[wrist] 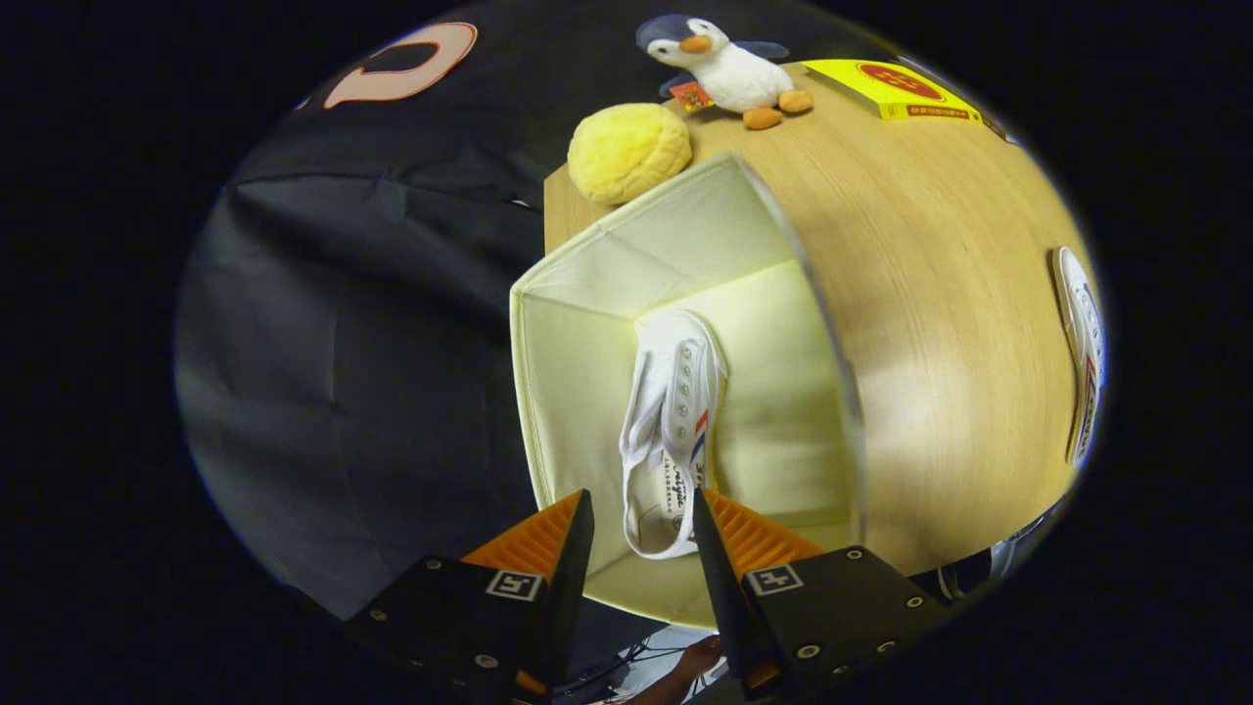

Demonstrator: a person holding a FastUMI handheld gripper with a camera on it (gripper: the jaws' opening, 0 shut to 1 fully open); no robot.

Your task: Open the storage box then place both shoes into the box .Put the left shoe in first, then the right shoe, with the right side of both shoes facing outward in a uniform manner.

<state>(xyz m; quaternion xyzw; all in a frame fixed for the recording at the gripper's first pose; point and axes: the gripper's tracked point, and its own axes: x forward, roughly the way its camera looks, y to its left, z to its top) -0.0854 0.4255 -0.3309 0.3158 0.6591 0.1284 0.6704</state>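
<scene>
Nearest of all, the gripper (641, 514) is seen with its fingers spread apart; the heel of a white shoe (671, 431) lies in the gap between them, but whether either finger touches it cannot be told, and no squeeze on it is visible. The tongs are therefore judged released, or close to it.

Just ahead of the fingers, toward 12 o'clock, that shoe is found inside the open storage box (568, 392), lying on its side with its toe pointing away and its striped flank turned toward 3 o'clock. The box's pale cloth walls are stood up around it, and room is left on the floor of the box at the shoe's 3 o'clock side.

The first placing is judged to be as good as done: the box is open and one shoe is in.

Well off at 3 o'clock from the box, the second shoe (1082, 357) is seen lying on the wooden table (940, 294), apart from everything else. It is judged to be the right shoe, still to be fetched.

Beyond the box, at 12 o'clock, a yellow plush ball (628, 152) is set against the box's far corner; farther still a toy penguin (729, 69) and, at its 3 o'clock, a yellow book (901, 88) are laid.

For the next move, the fingers must be drawn clear without dragging the shoe, carried over to the second shoe, closed on it, and it must be set beside the first with the same flank outward.
</scene>
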